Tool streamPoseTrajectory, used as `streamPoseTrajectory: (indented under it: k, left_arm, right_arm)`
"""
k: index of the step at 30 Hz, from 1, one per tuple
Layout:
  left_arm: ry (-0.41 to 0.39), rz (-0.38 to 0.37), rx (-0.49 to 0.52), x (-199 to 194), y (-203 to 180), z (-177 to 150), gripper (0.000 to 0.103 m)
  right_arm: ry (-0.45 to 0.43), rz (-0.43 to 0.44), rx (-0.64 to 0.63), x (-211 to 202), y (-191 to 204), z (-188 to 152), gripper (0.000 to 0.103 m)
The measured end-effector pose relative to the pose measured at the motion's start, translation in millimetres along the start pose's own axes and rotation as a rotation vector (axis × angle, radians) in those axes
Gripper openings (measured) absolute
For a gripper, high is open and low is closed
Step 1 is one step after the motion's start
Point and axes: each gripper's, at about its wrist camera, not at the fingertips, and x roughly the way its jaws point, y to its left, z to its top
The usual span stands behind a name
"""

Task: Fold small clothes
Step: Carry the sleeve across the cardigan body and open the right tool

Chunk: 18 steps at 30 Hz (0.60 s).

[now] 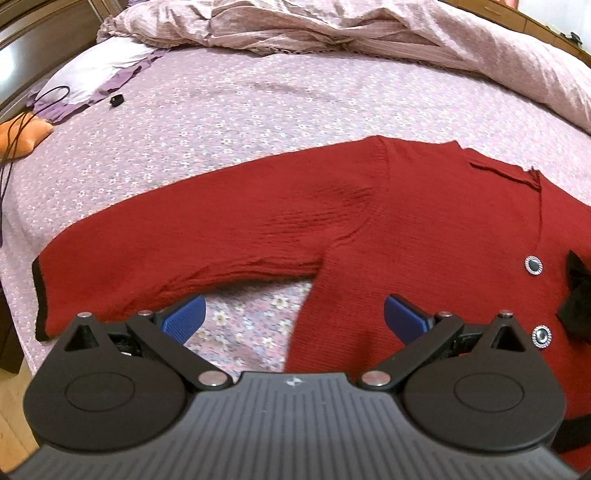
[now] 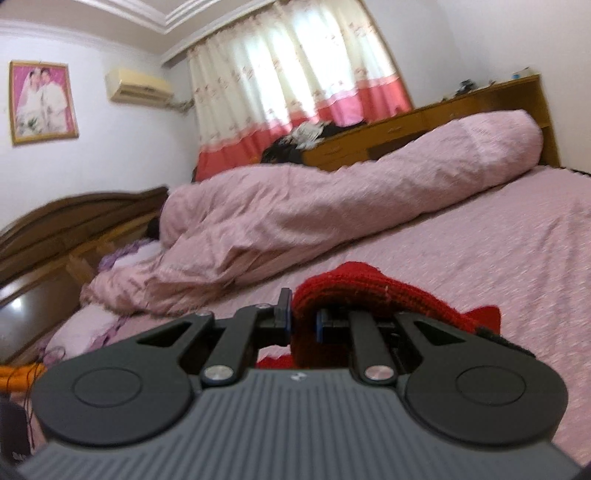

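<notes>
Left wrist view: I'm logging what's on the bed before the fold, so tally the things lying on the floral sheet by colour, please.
Red: 1, the cardigan
Pink: 1, the quilt
Orange: 1, the cushion
Black: 2, the cable and small device
Total: 5

cardigan [image 1: 369, 221]: 1 | silver buttons [image 1: 533, 265]: 2 | grippers [image 1: 294, 317]: 2 | framed photo [image 2: 42, 101]: 1

A: We log a bed with a pink floral sheet [image 1: 229, 122], a rumpled pink duvet [image 2: 332, 206] heaped along its far side, white walls.

B: We add the window: cream curtain with a pink-red hem [image 2: 295, 92], daylight coming through. Air conditioner [image 2: 138, 86] left of it, framed photo [image 2: 42, 101] further left.

A: Dark curved headboard [image 2: 74, 218], wooden cabinet [image 2: 443, 125] behind the duvet. We also see an orange cushion [image 1: 22, 136] with black cables.
</notes>
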Motion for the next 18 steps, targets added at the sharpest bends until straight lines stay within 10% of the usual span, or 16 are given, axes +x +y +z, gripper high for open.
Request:
streamPoseTrajectory:
  k: [18]
  left_arm:
    - [0.015, 0.021, -0.013, 12, 16, -6, 0.103]
  right_arm:
    - [0.276, 0.051, -0.085, 67, 37, -82, 0.017]
